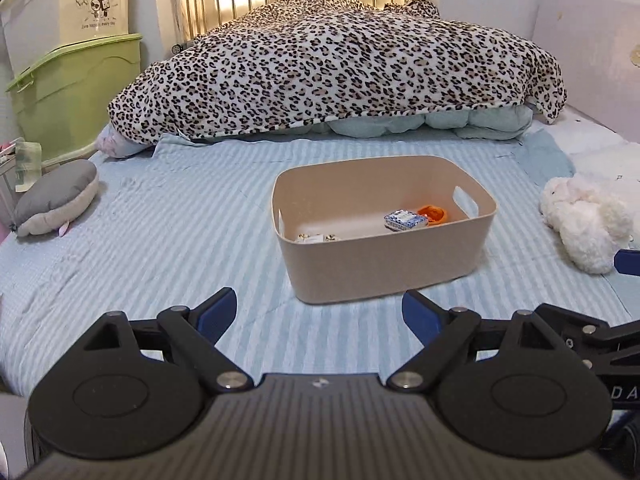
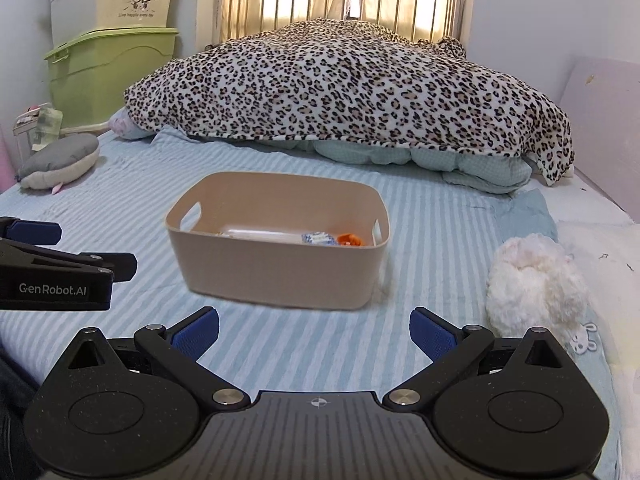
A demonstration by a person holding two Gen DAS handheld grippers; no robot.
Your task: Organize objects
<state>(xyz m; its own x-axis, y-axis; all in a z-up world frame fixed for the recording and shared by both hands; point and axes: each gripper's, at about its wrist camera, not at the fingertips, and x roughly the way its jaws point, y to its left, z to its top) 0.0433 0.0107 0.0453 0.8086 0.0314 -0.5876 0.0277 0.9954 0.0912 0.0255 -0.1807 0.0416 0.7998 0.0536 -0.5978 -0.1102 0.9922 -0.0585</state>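
Observation:
A beige plastic bin (image 1: 384,276) sits on the striped blue bed sheet, also in the right wrist view (image 2: 276,276). Inside lie a blue-and-white patterned box (image 1: 405,219), an orange item (image 1: 433,213) and a small white packet (image 1: 316,237). My left gripper (image 1: 318,312) is open and empty, just in front of the bin. My right gripper (image 2: 314,330) is open and empty, a little short of the bin. The left gripper also shows at the left edge of the right wrist view (image 2: 56,268). A fluffy white plush toy (image 2: 536,284) lies right of the bin.
A leopard-print blanket (image 1: 340,64) is heaped over bedding at the head of the bed. A grey plush cushion (image 1: 56,198) lies at the left edge. Stacked green and cream storage boxes (image 1: 76,80) stand beside the bed on the left. A wall runs along the right.

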